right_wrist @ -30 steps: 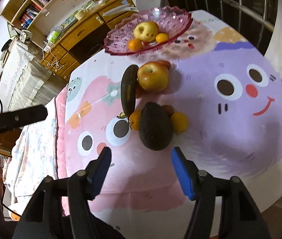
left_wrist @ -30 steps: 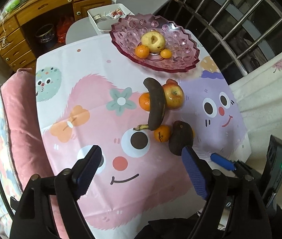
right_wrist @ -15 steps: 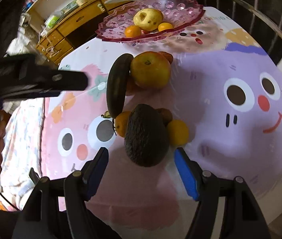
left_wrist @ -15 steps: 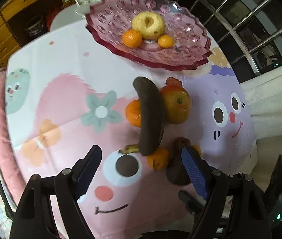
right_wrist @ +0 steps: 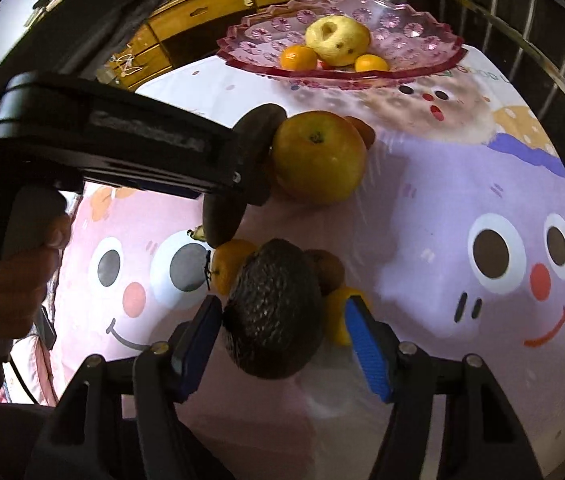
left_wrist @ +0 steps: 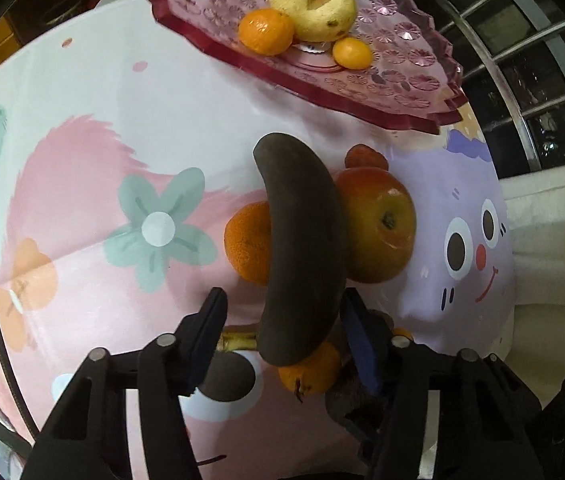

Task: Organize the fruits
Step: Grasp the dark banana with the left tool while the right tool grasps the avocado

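Observation:
An overripe, dark banana (left_wrist: 302,248) lies on the cartoon tablecloth across an orange (left_wrist: 248,240) and beside a red-yellow apple (left_wrist: 378,224). My left gripper (left_wrist: 284,332) straddles the banana's near end with its jaws closing. The right pad sits at the peel and a gap shows on the left. In the right wrist view a dark avocado (right_wrist: 274,312) lies between the closing jaws of my right gripper (right_wrist: 282,332), with its pads short of the skin. A small orange (right_wrist: 228,264) touches the avocado. The pink glass dish (left_wrist: 402,80) holds a yellow fruit (left_wrist: 314,6) and two tangerines.
A yellow citrus (right_wrist: 336,312) and a brownish fruit lie just right of the avocado. A small reddish fruit (left_wrist: 364,156) sits behind the apple. The hand (right_wrist: 22,272) holding the left gripper fills the right view's left side. Window bars (left_wrist: 522,60) stand right, wooden drawers (right_wrist: 210,4) behind.
My left gripper has dropped toward the banana and its jaws have narrowed around the near end. My right gripper has come closer, so the avocado now lies between its fingers.

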The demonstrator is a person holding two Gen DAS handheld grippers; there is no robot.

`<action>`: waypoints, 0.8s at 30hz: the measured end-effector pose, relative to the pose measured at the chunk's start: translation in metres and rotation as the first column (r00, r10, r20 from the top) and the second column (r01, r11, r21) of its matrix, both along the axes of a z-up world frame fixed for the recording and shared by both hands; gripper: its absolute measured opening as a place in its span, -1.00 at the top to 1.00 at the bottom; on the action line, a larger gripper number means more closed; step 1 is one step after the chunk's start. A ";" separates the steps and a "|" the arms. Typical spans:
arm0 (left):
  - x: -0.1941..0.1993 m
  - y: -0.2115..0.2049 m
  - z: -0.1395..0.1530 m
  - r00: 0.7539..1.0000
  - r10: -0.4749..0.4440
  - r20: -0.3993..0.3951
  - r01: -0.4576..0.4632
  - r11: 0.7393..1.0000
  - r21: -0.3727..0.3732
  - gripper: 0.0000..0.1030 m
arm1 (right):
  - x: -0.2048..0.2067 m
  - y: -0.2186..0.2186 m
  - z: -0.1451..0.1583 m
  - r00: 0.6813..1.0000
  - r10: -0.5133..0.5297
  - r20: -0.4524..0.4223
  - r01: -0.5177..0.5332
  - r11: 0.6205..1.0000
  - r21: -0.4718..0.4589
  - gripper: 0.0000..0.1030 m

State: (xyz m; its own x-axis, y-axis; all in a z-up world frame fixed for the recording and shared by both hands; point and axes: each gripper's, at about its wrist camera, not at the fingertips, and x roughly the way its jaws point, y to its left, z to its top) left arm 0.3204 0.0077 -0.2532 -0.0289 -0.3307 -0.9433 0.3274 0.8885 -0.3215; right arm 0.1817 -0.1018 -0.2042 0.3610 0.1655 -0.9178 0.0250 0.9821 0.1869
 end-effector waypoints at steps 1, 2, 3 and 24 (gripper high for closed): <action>0.001 0.000 -0.002 1.000 0.008 0.001 -0.008 1.000 -0.008 0.05 | 0.001 0.001 0.000 1.000 0.009 0.006 -0.009 1.000 -0.005 -0.25; 0.001 0.000 -0.003 1.000 0.014 0.003 -0.014 1.000 -0.017 0.06 | 0.002 0.002 -0.001 1.000 0.017 0.010 -0.017 1.000 -0.007 -0.25; 0.001 -0.001 -0.004 1.000 0.017 0.005 -0.017 1.000 -0.023 0.10 | 0.004 0.002 -0.001 1.000 0.021 0.014 -0.021 1.000 -0.008 -0.25; -0.010 0.013 0.025 0.993 0.080 0.082 -0.075 0.995 -0.066 0.46 | -0.002 -0.003 0.009 0.999 0.052 0.007 -0.052 0.997 0.058 0.06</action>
